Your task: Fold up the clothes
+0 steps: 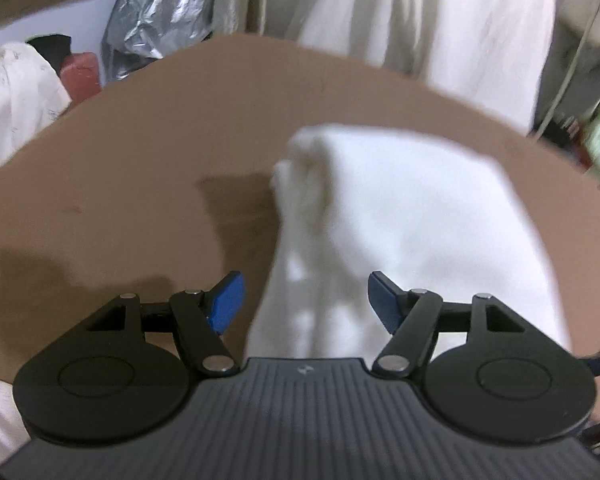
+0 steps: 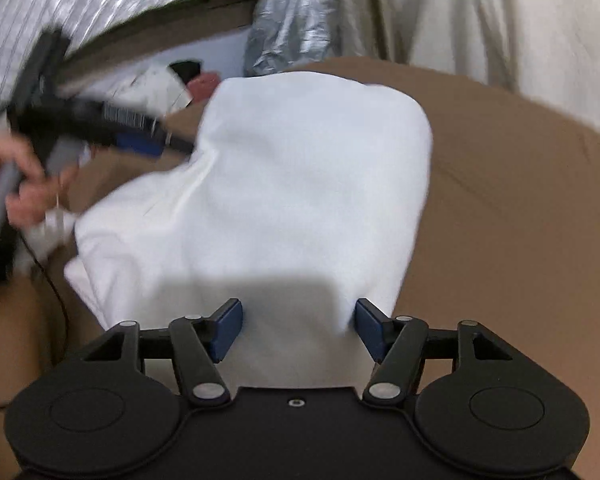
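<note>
- blue pads of the right hand-held gripper (image 2: 299, 330) stand wide apart just over the near edge of the white garment (image 2: 300, 184); nothing is pinched between them.
- left hand-held gripper (image 1: 306, 300) is likewise wide and empty, hovering above the garment's bunched left side, with a person's hand (image 2: 18, 184) on its grip.
- garment lies folded into a rough rectangle on the brown desk (image 1: 120, 168), towards its middle.
- it looks soft, light and limp, likely to sag and slide; best taken at a corner or folded edge, through all layers.
- count: one garment on the desk, two grippers.
</note>
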Demonstrator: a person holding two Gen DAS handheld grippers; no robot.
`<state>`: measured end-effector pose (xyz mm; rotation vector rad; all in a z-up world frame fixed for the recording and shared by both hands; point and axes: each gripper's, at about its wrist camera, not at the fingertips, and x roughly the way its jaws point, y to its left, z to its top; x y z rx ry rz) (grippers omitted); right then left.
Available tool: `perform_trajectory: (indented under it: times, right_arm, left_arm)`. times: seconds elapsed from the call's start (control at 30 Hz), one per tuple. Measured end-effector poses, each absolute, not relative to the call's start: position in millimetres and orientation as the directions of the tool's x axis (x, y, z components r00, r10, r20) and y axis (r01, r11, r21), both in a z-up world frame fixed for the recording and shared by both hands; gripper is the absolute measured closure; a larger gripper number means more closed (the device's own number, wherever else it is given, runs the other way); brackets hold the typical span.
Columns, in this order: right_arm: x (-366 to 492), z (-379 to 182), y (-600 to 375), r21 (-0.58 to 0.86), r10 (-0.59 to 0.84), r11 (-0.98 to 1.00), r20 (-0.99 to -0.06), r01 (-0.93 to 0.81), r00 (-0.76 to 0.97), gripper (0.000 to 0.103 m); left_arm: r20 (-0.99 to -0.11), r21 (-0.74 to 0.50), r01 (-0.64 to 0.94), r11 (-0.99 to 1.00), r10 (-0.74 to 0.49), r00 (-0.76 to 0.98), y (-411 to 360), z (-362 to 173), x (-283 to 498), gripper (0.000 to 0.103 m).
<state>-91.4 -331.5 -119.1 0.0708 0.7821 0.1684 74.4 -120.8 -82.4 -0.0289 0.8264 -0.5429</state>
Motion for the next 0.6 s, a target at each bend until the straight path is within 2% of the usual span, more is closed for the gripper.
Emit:
perform_trajectory:
  times: [0.13, 0.17, 0.23, 0.33, 0.4, 0.5, 0.6]
  right_arm:
    - [-103.6, -103.2, -324.5, -0.084, 0.131, 0.962, -0.693, -0.259, 0.709, 0.040]
    - [-108.5, -96.5, -325.1, -0.111, 0.124, 0.957, -0.678, -0.268, 0.725, 0.040]
    - [-107.5, -87.2, -326.0, -0.070, 0.167, 0.958, -0.656, -0.280, 0.736, 0.040]
    - [-90.0, -88.3, -316.5, 0.022, 0.247, 0.951, -0.650, -0.308, 0.719, 0.040]
    - [-78.8, -95.3, -298.2, 0.014, 0.282, 0.932, -0.658, -0.362, 0.699, 0.040]
    - [-70.2, -109.6, -272.1, 0.008, 0.333, 0.893, -0.686, -0.451, 0.647, 0.039]
    - [-72.2, -128.4, -248.4, -0.006, 0.353, 0.860, -0.715, -0.510, 0.603, 0.036]
  left_arm:
    - [-0.610, -0.325, 0.447, 0.833, -0.546, 0.574, -114.9, -72.7, 65.7, 0.034]
    - [-0.610, -0.319, 0.464, 0.827, -0.553, 0.567, -117.9, -72.8, 63.7, 0.034]
    - [-0.639, -0.273, 0.493, 0.826, -0.538, 0.549, -129.2, -77.6, 61.4, 0.033]
    - [-0.764, -0.096, 0.475, 0.875, -0.370, 0.529, -147.0, -98.3, 64.8, 0.033]
    - [-0.798, -0.014, 0.426, 0.905, -0.267, 0.540, -145.1, -111.3, 72.2, 0.031]
    - [-0.821, -0.023, 0.343, 0.939, -0.213, 0.529, -130.9, -118.0, 87.4, 0.034]
    - [-0.810, 0.080, 0.306, 0.949, -0.117, 0.574, -128.7, -118.7, 90.1, 0.035]
